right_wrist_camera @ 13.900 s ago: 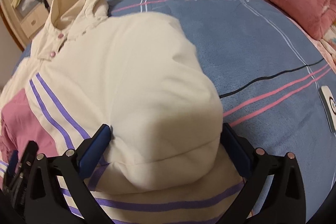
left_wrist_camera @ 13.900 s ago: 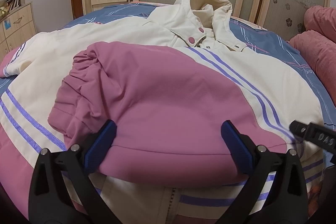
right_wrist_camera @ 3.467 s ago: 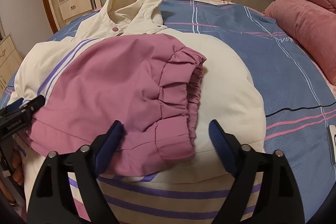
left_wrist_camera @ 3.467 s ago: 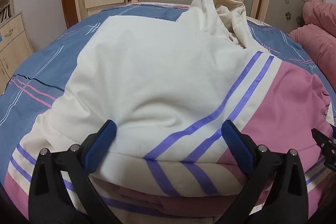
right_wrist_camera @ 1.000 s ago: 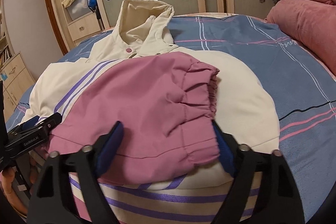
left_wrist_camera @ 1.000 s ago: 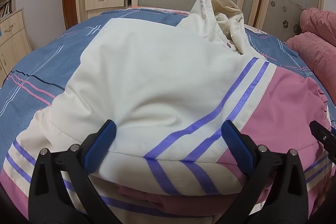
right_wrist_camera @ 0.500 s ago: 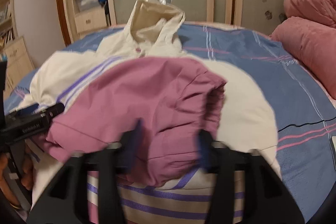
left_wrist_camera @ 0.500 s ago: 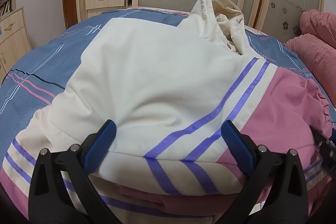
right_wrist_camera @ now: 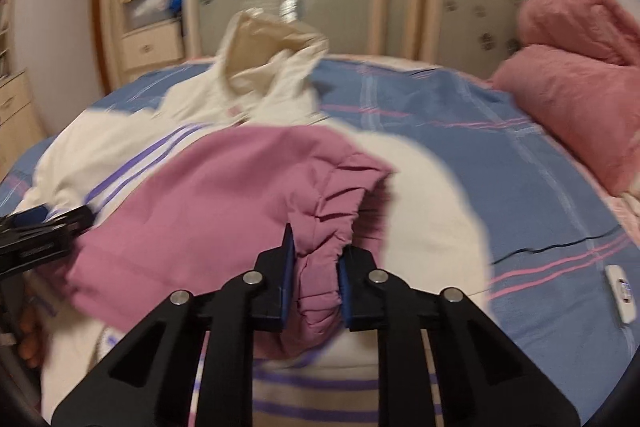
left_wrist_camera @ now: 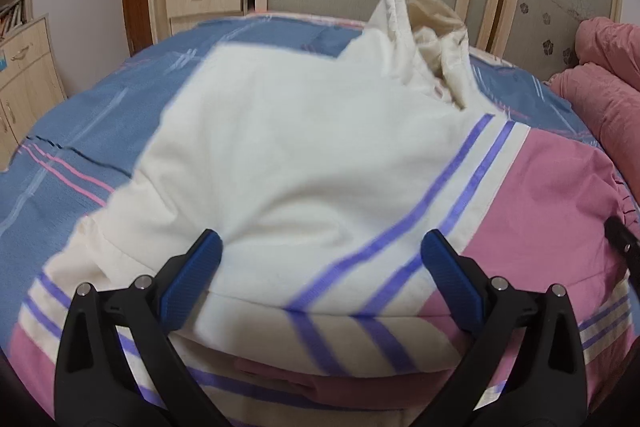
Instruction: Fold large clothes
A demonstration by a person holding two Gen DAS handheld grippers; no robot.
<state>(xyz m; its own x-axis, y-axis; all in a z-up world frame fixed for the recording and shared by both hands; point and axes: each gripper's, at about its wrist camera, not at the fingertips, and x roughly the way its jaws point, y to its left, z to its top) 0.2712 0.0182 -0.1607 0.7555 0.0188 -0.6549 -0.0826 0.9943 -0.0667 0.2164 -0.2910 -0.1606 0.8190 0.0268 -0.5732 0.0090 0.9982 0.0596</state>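
Left wrist view: the left gripper (left_wrist_camera: 320, 259) has its two blue-padded fingers (left_wrist_camera: 192, 279) spread wide, nothing pinched, hovering over one cream padded jacket with purple stripes and pink panels (left_wrist_camera: 304, 163), which lies folded on the blue checked bedspread (left_wrist_camera: 80, 131). Two pink pillows (left_wrist_camera: 604, 95) are stacked at the right.

Right wrist view, blurred: the right gripper (right_wrist_camera: 316, 267) is closing its jaws, with the pink gathered sleeve cuff (right_wrist_camera: 324, 227) bunched between both pads. The sleeve lies across the jacket's cream body, with the hood (right_wrist_camera: 264, 43) standing at the far end. The left gripper's black tip shows at the left edge, along with one small white remote-like object (right_wrist_camera: 618, 293) on the bedspread.
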